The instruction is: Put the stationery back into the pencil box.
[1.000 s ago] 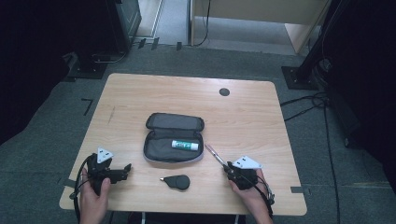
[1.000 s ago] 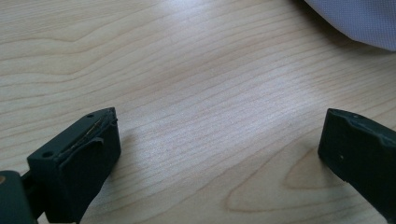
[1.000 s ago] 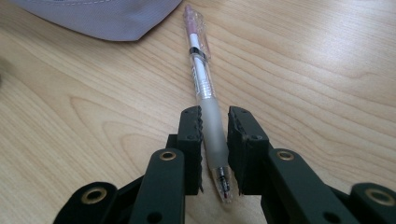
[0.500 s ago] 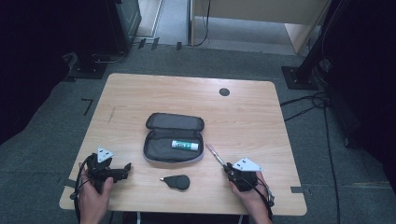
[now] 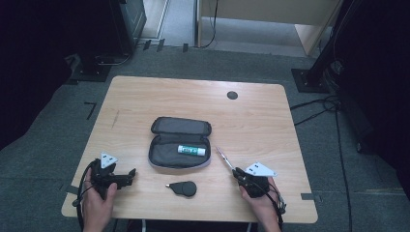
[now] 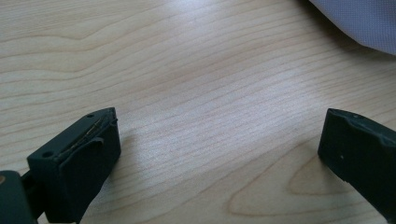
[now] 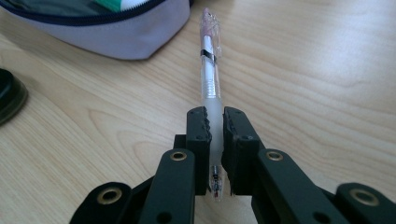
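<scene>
A clear pen with a pink cap (image 7: 210,70) lies on the wooden table (image 5: 261,121), pointing toward the pencil case. My right gripper (image 7: 215,116) is shut on the pen's near end, pads pressed on both sides of the barrel. From above, the pen (image 5: 225,158) sticks out up and left from the right gripper (image 5: 240,175) near the table's front right. The open grey pencil case (image 5: 167,159) sits mid-table with a white and green glue stick (image 5: 191,151) inside. My left gripper (image 5: 129,174) rests at the front left, its jaws wide open (image 6: 219,135) over bare wood.
A small black rounded object (image 5: 183,188) lies in front of the case, between the two hands. A dark round grommet (image 5: 232,95) is set in the far side of the table. A corner of the case (image 6: 364,23) shows in the left gripper view.
</scene>
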`<action>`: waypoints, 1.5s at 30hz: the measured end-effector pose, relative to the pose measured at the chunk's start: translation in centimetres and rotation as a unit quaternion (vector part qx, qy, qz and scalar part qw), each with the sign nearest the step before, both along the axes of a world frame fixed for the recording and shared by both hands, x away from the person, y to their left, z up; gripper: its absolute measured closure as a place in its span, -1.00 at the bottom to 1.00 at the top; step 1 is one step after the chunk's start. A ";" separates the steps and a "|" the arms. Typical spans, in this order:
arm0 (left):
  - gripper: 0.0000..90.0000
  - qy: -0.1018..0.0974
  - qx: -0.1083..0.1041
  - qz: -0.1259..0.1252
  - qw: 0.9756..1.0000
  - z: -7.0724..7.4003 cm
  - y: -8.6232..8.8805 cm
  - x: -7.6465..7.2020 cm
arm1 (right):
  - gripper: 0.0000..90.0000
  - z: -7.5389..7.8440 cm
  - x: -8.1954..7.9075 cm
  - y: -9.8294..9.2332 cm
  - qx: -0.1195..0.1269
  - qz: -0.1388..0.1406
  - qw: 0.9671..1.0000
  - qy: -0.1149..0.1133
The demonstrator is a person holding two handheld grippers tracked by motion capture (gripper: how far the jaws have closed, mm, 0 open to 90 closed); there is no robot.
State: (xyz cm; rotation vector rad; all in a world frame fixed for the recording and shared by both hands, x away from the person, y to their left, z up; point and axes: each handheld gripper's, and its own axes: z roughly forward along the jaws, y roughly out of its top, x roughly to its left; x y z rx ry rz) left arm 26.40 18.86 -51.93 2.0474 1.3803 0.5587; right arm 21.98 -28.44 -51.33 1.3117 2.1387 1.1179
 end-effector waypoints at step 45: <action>-1.00 0.000 0.000 0.000 1.000 0.0 0.0 0.0 | 0.82 6.7 2.9 6.7 0.002 0.108 0.993 -0.055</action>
